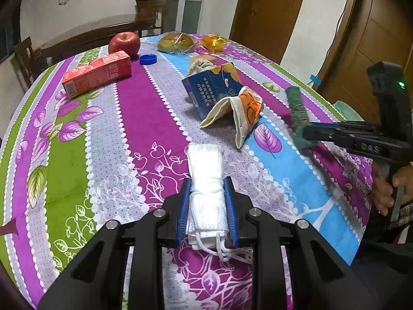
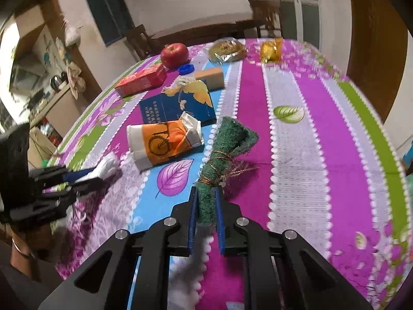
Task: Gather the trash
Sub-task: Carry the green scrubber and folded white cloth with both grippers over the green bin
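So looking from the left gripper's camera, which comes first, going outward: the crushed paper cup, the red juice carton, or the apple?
From the left gripper, which is shut on a folded white face mask:
1. Crushed paper cup, ahead and slightly right, leaning against the blue carton.
2. Red juice carton, further off to the left, lying on its side.
3. Apple, farthest, at the table's far edge behind the juice carton.

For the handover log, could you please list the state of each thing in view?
Left gripper: shut on folded white face mask.
Right gripper: shut on rolled green scouring pad.
Orange-and-white paper cup: crushed, on its side.
Blue carton: torn open.
Red juice carton: lying flat.
Red apple: whole.
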